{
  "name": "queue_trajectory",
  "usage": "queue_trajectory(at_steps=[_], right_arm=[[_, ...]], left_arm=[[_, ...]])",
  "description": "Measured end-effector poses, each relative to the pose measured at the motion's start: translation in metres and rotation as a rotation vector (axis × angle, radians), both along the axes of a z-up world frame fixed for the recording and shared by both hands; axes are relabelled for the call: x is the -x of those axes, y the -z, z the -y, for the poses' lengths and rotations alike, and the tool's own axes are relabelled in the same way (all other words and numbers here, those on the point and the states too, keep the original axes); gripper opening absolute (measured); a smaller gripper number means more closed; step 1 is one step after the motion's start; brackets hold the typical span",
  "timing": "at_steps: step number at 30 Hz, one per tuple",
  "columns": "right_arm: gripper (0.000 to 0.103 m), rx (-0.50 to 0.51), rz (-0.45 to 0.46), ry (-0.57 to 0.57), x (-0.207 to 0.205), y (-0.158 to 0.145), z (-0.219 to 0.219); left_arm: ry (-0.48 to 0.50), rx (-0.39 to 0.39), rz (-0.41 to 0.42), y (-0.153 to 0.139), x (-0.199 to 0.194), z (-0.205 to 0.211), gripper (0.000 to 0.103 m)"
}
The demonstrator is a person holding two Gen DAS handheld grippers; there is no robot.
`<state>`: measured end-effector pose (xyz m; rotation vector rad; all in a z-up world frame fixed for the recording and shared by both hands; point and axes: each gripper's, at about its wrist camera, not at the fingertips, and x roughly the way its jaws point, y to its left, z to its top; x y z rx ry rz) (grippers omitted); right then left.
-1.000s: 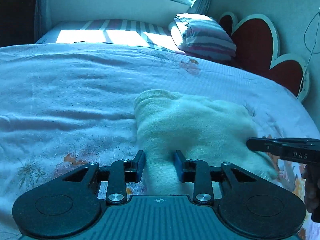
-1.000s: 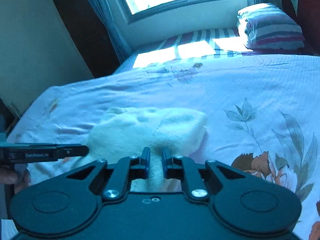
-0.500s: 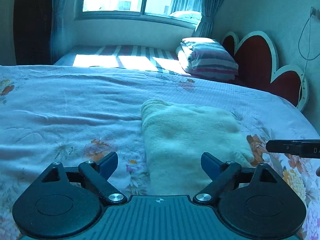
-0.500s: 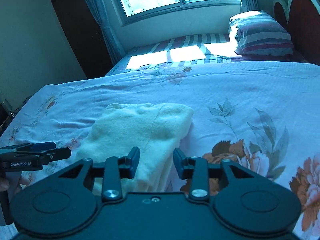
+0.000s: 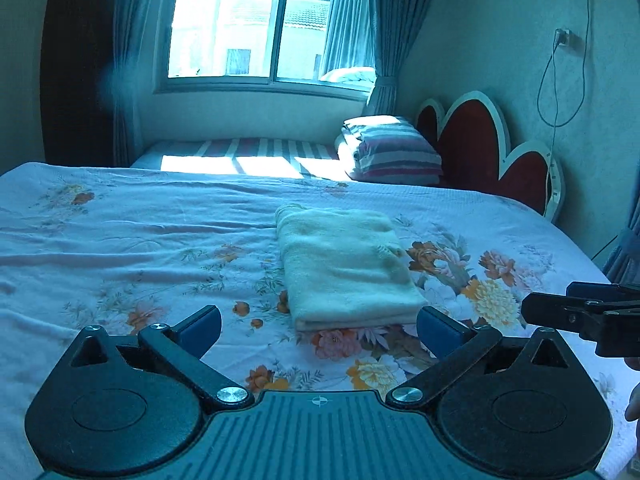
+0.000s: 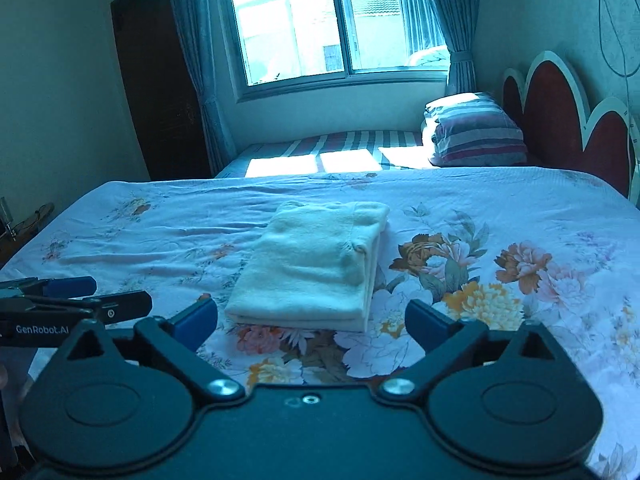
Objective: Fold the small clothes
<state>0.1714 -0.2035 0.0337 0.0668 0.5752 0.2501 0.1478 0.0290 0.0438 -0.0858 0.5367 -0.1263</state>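
We see the pale cream folded fleece garment [image 5: 344,264] lying on the floral bedspread [image 5: 120,240], long axis running away from us. Our left gripper [image 5: 319,330] and right gripper [image 6: 311,322], jaws just spread wide and empty, sit short of its near edge, seemingly equally near.

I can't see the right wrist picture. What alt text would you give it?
A folded cream garment lies on a floral bedspread, just beyond the open, empty right gripper. The left gripper pokes in at the left edge. Behind are a striped pillow, a red headboard and a sunlit window.
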Motion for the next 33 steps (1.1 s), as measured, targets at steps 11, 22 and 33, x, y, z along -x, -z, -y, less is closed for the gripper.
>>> queue_trajectory(at_steps=[11,22,33], right_arm=[[0.102,0.033,0.085,0.014,0.102,-0.025,-0.024],[0.102,0.042,0.130,0.051,0.139,-0.035,-0.023],[0.102,0.056,0.130,0.046,0.139,-0.038,-0.020]], left_arm=[[0.012,-0.001,0.062,-0.021,0.096,-0.006,0.103],[0.005,-0.011,0.131,-0.040,0.135,-0.006,0.103],[0.004,-0.005,0.137,-0.042,0.134,-0.001,0.103]])
